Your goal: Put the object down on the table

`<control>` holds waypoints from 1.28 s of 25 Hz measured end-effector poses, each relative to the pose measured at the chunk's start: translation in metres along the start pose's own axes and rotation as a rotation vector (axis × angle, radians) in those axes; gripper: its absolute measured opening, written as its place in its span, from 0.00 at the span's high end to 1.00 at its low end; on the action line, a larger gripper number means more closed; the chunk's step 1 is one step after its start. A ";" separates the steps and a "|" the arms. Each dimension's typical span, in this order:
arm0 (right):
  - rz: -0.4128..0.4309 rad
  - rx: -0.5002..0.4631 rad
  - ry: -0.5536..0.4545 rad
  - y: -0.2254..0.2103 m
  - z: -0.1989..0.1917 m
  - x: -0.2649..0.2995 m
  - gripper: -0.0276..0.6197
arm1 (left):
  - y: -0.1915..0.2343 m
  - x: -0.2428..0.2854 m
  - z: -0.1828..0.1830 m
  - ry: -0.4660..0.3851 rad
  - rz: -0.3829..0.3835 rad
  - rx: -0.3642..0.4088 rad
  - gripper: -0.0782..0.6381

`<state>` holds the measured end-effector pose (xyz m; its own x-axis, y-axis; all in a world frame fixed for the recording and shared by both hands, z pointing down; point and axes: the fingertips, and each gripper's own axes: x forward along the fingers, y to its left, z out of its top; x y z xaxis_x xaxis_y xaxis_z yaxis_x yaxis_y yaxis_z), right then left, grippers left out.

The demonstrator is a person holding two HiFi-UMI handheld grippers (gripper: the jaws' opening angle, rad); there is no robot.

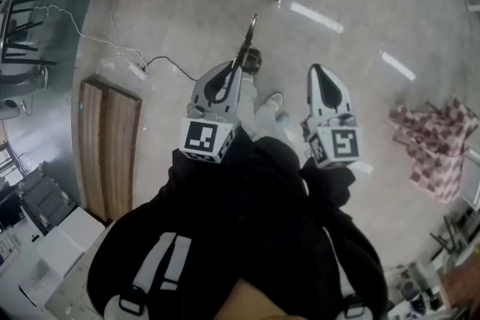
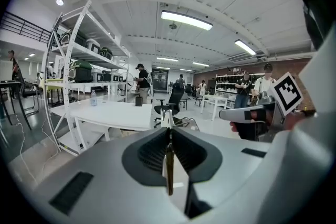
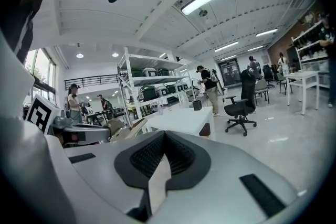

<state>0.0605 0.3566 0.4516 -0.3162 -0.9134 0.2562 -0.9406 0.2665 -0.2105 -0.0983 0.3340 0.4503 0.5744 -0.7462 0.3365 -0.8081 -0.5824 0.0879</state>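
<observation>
Left tongs (image 2: 168, 131) are pinching a thin, long object (image 1: 248, 39), which juts forward past their tips, above the floor. Right tongs (image 3: 164, 136), just to the right, are pressed together with nothing between them.

Judged step: the object is in carriage and set-down has not yet begun. The next move calls for reaching the white table (image 2: 113, 113), well ahead and left of the left tongs, then lowering and releasing.

No brand or legible writing is found, only square patterns on the marker cubes (image 1: 208, 139).
</observation>
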 end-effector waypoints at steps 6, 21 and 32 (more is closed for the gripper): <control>0.001 -0.026 0.000 -0.011 0.007 0.017 0.95 | 0.007 0.023 0.009 -0.024 0.004 -0.009 0.85; 0.013 -0.068 -0.001 -0.055 0.056 0.137 0.95 | 0.077 0.124 0.056 -0.082 0.041 -0.041 0.85; -0.007 -0.086 -0.009 -0.088 0.136 0.262 0.95 | 0.156 0.232 0.132 -0.108 0.014 -0.028 0.85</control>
<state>0.0771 0.0518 0.4094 -0.3091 -0.9180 0.2484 -0.9499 0.2854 -0.1272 -0.0741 0.0278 0.4187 0.5726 -0.7854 0.2352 -0.8186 -0.5636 0.1110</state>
